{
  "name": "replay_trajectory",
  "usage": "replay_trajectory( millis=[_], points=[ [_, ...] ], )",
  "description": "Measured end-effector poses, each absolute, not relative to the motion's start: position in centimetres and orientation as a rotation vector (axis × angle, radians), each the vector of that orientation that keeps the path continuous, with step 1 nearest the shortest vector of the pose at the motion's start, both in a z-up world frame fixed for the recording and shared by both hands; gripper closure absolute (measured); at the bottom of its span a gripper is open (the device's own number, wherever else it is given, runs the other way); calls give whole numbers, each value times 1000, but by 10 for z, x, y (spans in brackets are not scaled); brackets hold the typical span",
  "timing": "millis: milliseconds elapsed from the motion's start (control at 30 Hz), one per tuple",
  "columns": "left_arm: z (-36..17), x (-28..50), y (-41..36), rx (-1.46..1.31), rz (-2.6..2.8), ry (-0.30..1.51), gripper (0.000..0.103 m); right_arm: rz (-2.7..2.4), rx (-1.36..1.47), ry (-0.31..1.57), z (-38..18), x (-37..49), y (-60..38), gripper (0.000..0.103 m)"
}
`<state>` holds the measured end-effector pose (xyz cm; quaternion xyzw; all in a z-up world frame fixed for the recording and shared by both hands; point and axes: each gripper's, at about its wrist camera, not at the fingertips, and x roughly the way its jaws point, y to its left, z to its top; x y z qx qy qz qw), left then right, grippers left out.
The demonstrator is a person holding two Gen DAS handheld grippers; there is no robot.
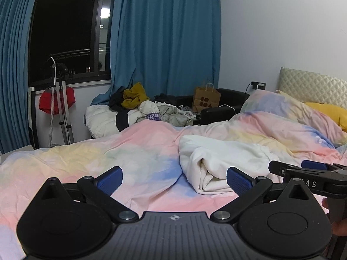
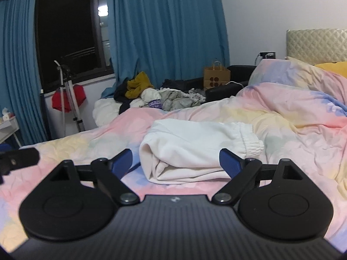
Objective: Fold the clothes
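Observation:
A white garment (image 1: 221, 162) with an elastic cuff lies folded in a thick bundle on the pastel duvet (image 1: 121, 151). It also shows in the right wrist view (image 2: 195, 149), cuff to the right. My left gripper (image 1: 174, 178) is open and empty, just left of and in front of the bundle. My right gripper (image 2: 175, 162) is open and empty, held in front of the bundle with its fingers either side of it. The right gripper shows from the side at the right edge of the left wrist view (image 1: 308, 173).
A heap of unfolded clothes (image 1: 147, 108) lies on a white cushion beyond the bed. A brown paper bag (image 1: 206, 97), black boxes, a steamer stand (image 1: 60, 108), blue curtains (image 1: 167, 39) and a window stand behind. Pillows (image 1: 303, 112) and headboard are at right.

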<state>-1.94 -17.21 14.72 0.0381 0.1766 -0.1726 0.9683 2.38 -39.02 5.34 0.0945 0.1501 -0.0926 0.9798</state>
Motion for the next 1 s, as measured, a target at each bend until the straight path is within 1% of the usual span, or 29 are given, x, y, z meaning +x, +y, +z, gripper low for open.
replay_trajectory(
  millis=[1000],
  points=[
    [152,-24,-171,74,-321,348,0,-202,169,312,55,21,-383,14]
  ],
)
